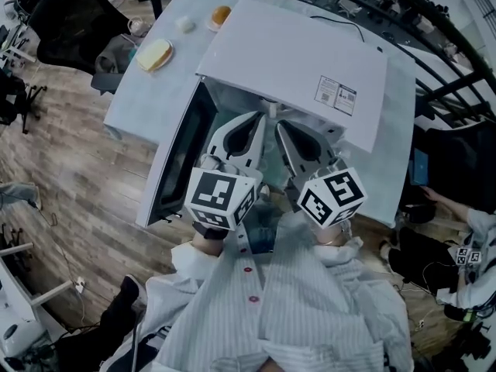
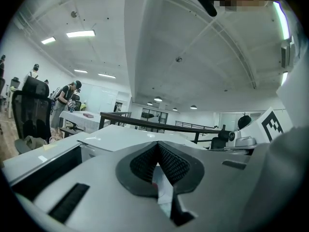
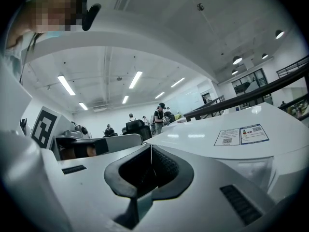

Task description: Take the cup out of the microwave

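Observation:
The white microwave stands on a pale table with its door swung open to the left. Both grippers hover side by side in front of the opening, pointing level at it. My left gripper is shut on a thin white wall with a red mark, the cup's rim. The pads of my right gripper are shut too, with a thin white edge of the same cup pinched between them. In the head view the gripper bodies hide the cup.
On the table's far left lie a yellow bread piece on a plate, a small white item and an orange one. A black office chair stands beyond. A person sits low at the right.

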Demonstrator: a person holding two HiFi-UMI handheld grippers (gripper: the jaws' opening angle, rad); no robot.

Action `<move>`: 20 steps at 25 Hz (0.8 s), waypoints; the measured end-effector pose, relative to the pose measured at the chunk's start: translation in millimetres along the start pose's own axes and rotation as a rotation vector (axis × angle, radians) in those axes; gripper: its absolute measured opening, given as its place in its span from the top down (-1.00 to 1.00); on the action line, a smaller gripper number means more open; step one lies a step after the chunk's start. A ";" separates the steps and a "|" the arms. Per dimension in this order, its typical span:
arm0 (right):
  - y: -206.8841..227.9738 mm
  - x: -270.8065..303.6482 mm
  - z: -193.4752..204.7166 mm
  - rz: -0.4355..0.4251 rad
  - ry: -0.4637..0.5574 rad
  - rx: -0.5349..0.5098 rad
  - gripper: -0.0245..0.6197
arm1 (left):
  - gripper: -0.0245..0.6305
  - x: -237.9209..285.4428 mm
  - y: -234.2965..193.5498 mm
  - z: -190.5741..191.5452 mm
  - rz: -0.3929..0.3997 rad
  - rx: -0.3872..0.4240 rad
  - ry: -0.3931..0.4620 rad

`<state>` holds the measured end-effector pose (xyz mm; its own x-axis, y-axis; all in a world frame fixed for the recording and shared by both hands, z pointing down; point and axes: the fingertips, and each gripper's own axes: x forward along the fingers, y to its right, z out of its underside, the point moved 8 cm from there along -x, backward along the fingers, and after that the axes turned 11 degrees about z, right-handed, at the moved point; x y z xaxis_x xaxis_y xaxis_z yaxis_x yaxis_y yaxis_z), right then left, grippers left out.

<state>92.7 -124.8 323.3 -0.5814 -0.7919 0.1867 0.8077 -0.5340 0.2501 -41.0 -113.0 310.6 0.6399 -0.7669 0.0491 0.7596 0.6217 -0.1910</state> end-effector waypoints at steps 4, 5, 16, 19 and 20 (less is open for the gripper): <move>4.5 5.2 -3.6 0.000 0.003 -0.007 0.81 | 0.90 9.1 -5.5 -2.6 0.003 0.003 0.001; 5.3 6.1 -4.7 0.003 0.004 -0.008 0.81 | 0.90 11.4 -6.9 -3.6 0.007 0.003 0.001; 7.6 12.6 -12.0 0.076 0.012 -0.033 0.81 | 0.90 30.9 -17.0 -13.1 0.087 0.009 -0.020; 7.0 16.5 -9.8 0.079 0.008 -0.033 0.81 | 0.90 31.8 -21.7 -10.8 0.091 0.007 -0.028; 5.9 17.5 -8.8 0.077 0.004 -0.032 0.81 | 0.90 31.5 -23.0 -10.0 0.092 0.006 -0.033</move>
<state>88.2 -144.4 319.7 -0.5172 -0.8321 0.2006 0.8527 -0.4806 0.2050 -39.5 -153.0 306.7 0.7104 -0.7009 0.0637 0.6981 0.6903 -0.1903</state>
